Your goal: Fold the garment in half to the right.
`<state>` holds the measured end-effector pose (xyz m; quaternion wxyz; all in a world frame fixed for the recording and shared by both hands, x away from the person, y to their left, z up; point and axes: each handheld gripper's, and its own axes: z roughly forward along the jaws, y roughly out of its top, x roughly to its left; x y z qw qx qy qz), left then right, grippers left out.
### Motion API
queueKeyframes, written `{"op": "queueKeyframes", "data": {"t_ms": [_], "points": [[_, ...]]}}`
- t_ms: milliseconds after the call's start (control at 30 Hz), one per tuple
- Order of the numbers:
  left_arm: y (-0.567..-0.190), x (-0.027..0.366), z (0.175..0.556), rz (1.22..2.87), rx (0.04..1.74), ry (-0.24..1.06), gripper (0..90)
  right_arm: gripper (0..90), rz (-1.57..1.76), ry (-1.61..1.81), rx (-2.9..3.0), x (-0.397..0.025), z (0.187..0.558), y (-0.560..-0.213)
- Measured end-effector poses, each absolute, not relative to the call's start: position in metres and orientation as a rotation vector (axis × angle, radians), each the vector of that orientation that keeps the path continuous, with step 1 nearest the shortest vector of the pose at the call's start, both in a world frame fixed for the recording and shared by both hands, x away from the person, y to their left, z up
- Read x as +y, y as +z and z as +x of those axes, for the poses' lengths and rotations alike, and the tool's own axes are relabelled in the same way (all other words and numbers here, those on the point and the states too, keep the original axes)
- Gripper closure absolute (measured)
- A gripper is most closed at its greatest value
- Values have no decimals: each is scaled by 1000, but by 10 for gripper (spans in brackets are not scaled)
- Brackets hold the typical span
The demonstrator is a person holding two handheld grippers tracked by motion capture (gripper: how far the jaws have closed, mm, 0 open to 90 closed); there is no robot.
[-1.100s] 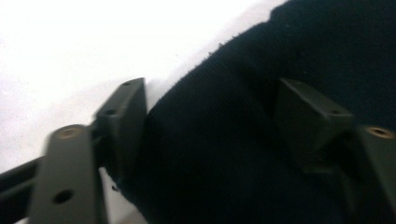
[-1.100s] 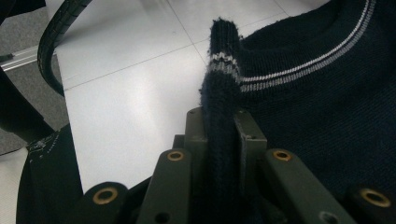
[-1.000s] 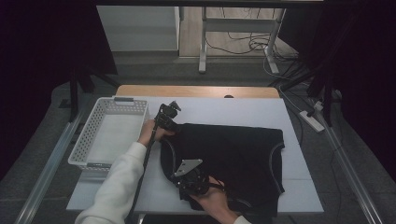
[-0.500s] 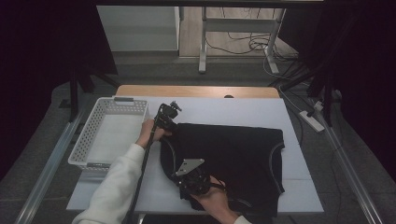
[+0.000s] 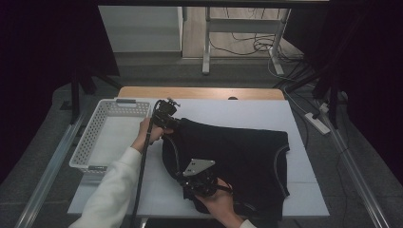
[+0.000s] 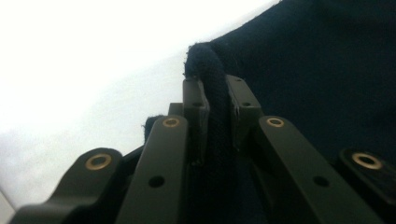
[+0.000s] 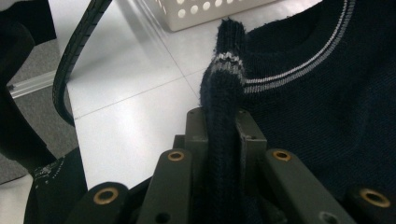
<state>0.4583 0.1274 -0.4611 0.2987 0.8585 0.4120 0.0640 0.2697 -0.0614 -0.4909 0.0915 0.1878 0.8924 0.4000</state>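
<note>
A dark navy knitted sweater with pale stripes at its collar lies spread on the white table. My left gripper is shut on the sweater's far left edge, and a fold of dark knit stands pinched between its jaws. My right gripper is shut on the near left edge. A ribbed striped fold rises between its jaws, with the sweater's striped collar beside it.
A white perforated basket stands at the table's left side; its corner lies just beyond the right gripper. A black cable trails over the table. Beyond the far wooden edge are table legs and floor cables.
Both grippers keep hold of the sweater's left edge. The right gripper has shifted slightly; the sweater lies much as before.
</note>
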Motion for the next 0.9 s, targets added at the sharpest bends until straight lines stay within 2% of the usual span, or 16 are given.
{"op": "queueKeyframes", "data": {"t_ms": [900], "points": [[-447,138,451,2186,1043,178,804,781,562,1264,2576,-67,266,-482]]}}
